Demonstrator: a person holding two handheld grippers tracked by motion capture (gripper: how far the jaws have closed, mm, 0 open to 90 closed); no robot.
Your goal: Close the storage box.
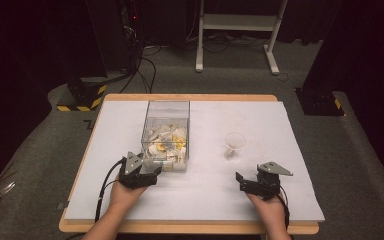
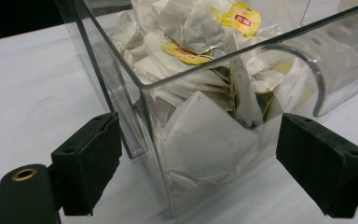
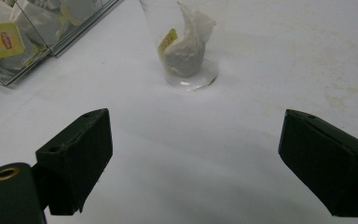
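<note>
**Both grippers open, left at box corner, right facing cup**

Left gripper [image 2: 198, 158]: jaws wide apart, nothing clamped. No earlier picture to compare, so state only. In the left gripper view a near corner of the clear box [image 2: 158, 154] stands in the gap between the two black pads; the pads do not press on the walls, bare white surface shows between each pad and the acrylic. The box corner sits closer to the left pad than to the right one. Inside the box, a heap of tea bags [image 2: 205, 135], white paper pouches with yellow tags, piled up past the cut-out in the wall.

High view: left gripper [image 1: 152, 174] sits at the near-left corner of the clear box [image 1: 166, 131], just beside it, hand behind it on the table [image 1: 260, 200].

Right gripper [image 3: 193, 161]: jaws wide apart, nothing between them but bare white surface. Ahead of the jaws, well apart, stands the plastic cup [image 3: 186, 46], upright, with one tea bag [image 3: 186, 44] inside, yellow tag against the wall. The box edge shows at upper left of that view.

High view: right gripper [image 1: 242, 181] rests near the front edge, the plastic cup [image 1: 234, 145] beyond it, right of the box, apart from both.
</note>
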